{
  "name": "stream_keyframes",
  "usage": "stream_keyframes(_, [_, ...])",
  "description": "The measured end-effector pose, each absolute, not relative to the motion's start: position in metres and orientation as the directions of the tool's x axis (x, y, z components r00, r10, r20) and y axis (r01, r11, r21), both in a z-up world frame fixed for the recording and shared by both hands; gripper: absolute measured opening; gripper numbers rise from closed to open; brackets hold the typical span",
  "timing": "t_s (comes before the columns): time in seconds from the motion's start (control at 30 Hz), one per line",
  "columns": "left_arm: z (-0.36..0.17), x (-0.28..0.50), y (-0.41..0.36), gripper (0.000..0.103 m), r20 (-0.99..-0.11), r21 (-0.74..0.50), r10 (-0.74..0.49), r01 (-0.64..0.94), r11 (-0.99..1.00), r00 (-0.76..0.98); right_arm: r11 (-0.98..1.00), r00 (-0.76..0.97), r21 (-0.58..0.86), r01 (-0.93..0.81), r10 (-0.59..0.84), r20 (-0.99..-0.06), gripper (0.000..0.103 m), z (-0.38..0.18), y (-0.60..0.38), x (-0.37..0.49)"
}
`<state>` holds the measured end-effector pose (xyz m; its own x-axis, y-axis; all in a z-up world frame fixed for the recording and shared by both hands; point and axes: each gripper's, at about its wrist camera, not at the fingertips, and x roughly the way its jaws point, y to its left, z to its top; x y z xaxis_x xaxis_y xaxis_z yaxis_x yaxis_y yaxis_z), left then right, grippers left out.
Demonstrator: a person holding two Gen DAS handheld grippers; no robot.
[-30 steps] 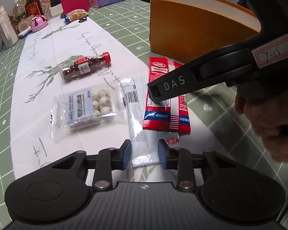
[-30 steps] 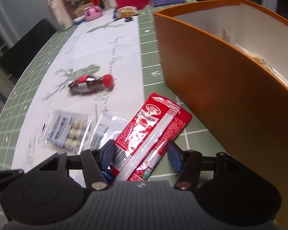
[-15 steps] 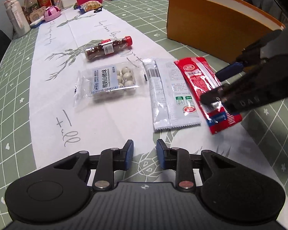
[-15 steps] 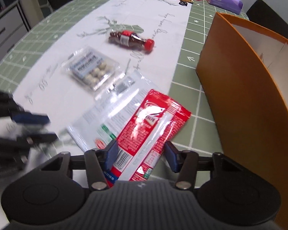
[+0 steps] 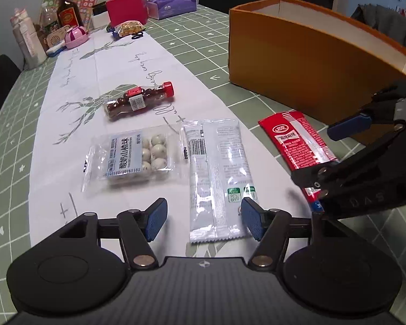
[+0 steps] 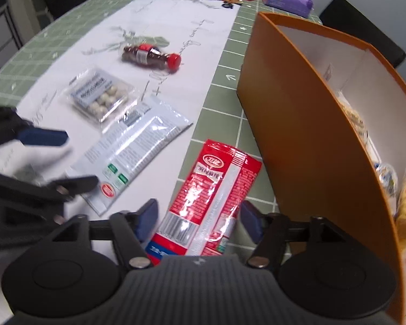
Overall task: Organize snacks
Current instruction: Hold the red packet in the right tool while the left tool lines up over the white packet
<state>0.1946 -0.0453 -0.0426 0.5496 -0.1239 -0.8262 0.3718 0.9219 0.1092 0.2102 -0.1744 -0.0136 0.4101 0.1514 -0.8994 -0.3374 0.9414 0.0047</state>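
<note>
L gripper just opened, straddles 1 silver packet | R gripper just widened, red packet between, no squeeze | 1 bottle, 1 ball pack

Red snack packet flat beside orange box.
</note>
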Motion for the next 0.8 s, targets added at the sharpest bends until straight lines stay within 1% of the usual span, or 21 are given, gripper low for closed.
stream_keyframes(0.07, [-0.047, 0.197, -0.05, 0.074, -0.824, 0.129, -0.104, 0.363, 0.923, 0.556, 0.946, 0.425, -0.011, -0.324, 0.135, -0.895, 0.066, -0.016, -0.175, 0.207])
stream_keyframes(0.1, [-0.048, 0.198, -0.052, 0.074, -0.818, 0.126, -0.105, 0.355, 0.926, 0.566, 0.95, 0.426, -0.009, -0.312, 0.132, -0.895, 0.063, -0.018, -0.176, 0.207])
stream_keyframes(0.13, [-0.048, 0.199, -0.052, 0.074, -0.816, 0.125, -0.104, 0.35, 0.928, 0.569, 0.954, 0.422, 0.003, -0.298, 0.135, -0.896, 0.062, -0.02, -0.179, 0.207])
stream_keyframes(0.23, [-0.049, 0.199, -0.054, 0.076, -0.807, 0.124, -0.106, 0.343, 0.931, 0.581, 0.966, 0.41, 0.053, -0.254, 0.158, -0.899, 0.062, -0.027, -0.188, 0.207])
stream_keyframes(0.33, [-0.049, 0.199, -0.053, 0.078, -0.795, 0.106, -0.114, 0.321, 0.941, 0.596, 0.963, 0.418, 0.068, -0.26, 0.176, -0.891, 0.062, -0.029, -0.191, 0.204])
stream_keyframes(0.37, [-0.048, 0.2, -0.053, 0.078, -0.791, 0.088, -0.125, 0.313, 0.946, 0.598, 0.959, 0.413, 0.072, -0.273, 0.185, -0.892, 0.061, -0.028, -0.191, 0.204])
stream_keyframes(0.4, [-0.047, 0.201, -0.052, 0.078, -0.794, 0.065, -0.14, 0.311, 0.948, 0.592, 0.956, 0.411, 0.075, -0.285, 0.192, -0.891, 0.053, -0.027, -0.191, 0.203])
stream_keyframes(0.47, [-0.048, 0.203, -0.053, 0.078, -0.81, 0.046, -0.15, 0.317, 0.947, 0.567, 0.95, 0.401, 0.072, -0.304, 0.196, -0.895, 0.052, -0.026, -0.191, 0.202])
stream_keyframes(0.53, [-0.052, 0.202, -0.053, 0.079, -0.818, 0.055, -0.14, 0.319, 0.946, 0.557, 0.945, 0.395, 0.074, -0.317, 0.203, -0.896, 0.051, -0.026, -0.192, 0.201])
stream_keyframes(0.67, [-0.052, 0.199, -0.045, 0.079, -0.824, 0.037, -0.152, 0.32, 0.947, 0.546, 0.941, 0.384, 0.078, -0.329, 0.209, -0.899, 0.051, -0.026, -0.197, 0.197])
stream_keyframes(0.8, [-0.05, 0.198, -0.038, 0.079, -0.821, 0.053, -0.129, 0.299, 0.953, 0.556, 0.939, 0.381, 0.079, -0.334, 0.211, -0.9, 0.051, -0.026, -0.201, 0.194])
